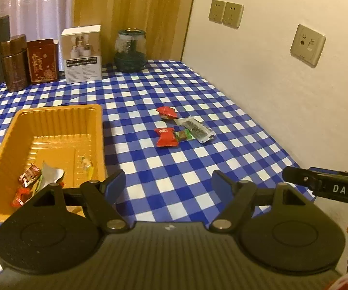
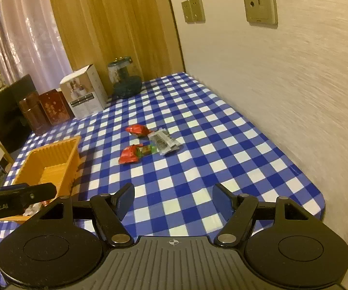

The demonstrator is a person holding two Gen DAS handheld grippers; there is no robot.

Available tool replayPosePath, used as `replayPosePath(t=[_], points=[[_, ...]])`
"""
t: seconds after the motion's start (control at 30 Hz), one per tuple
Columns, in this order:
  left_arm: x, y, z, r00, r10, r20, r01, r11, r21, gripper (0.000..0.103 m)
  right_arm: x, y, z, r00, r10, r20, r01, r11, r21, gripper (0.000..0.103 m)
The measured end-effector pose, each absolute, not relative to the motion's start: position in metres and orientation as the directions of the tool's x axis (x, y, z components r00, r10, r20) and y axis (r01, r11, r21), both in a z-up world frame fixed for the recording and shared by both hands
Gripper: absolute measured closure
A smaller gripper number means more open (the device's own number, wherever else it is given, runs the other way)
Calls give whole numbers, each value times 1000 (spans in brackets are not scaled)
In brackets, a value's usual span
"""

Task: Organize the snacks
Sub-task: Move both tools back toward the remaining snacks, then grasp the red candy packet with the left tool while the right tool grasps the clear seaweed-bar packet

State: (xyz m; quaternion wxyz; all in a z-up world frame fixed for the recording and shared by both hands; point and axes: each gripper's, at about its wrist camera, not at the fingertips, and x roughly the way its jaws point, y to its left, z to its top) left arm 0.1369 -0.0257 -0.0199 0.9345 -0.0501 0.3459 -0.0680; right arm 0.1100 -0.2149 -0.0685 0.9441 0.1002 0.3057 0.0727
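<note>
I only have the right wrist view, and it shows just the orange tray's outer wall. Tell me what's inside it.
Observer: The orange tray already holds several wrapped snacks, bunched at its near end.
Operator: Report anything lying apart from that bunch.
Observer: One yellow-wrapped piece lies by the tray's right wall.
Operator: Now give me the left gripper's jaws; I see only its side.
Observer: The left gripper is open, with nothing between its fingers.
</note>
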Motion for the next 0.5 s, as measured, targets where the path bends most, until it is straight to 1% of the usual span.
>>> replayPosePath(t=[0.17, 0.5], points=[[161, -29, -26, 745, -161, -648, 98, 986, -132, 27, 129, -216, -68, 808, 207, -551, -105, 972, 211, 32], [209, -32, -42, 740, -155, -654, 88, 987, -134, 28, 178, -216, -77, 793, 230, -564, -157, 972, 176, 32]])
